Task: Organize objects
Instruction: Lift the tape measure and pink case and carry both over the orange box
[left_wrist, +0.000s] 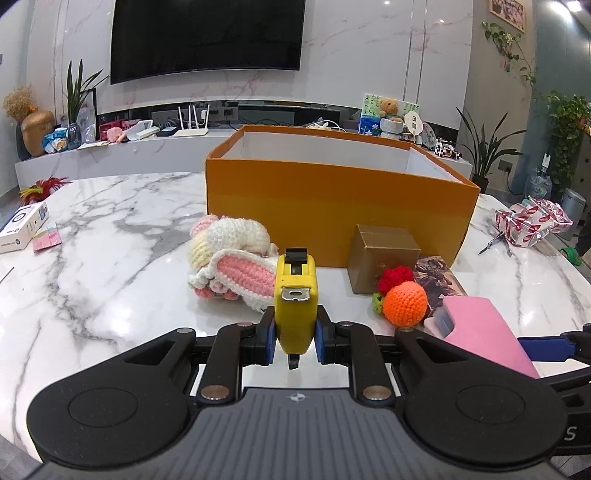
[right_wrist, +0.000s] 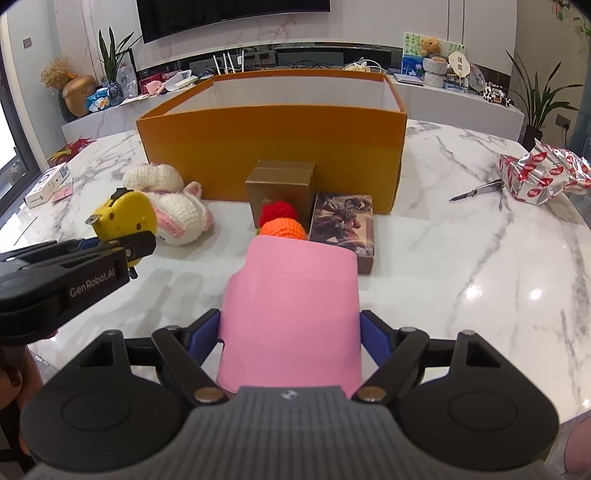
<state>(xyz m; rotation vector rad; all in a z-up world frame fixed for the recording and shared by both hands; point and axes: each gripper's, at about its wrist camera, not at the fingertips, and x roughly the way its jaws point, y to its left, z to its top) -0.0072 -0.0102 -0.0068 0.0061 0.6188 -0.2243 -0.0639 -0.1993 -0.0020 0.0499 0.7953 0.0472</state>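
clamping the yellow tape measure (left_wrist: 295, 302) by its flat sides, the left gripper (left_wrist: 294, 341) holds something hard, smooth and probably weighty. the right gripper (right_wrist: 290, 332) squeezes a light pink box (right_wrist: 291, 314); orange box (left_wrist: 332, 195) at 12 o'clock.

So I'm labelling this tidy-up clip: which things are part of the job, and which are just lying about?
Job:
tape measure in left gripper
pink box in right gripper
orange box
crochet bunny
gold box
crochet fruit
card box

Lying about:
scissors
foil bag
white carton
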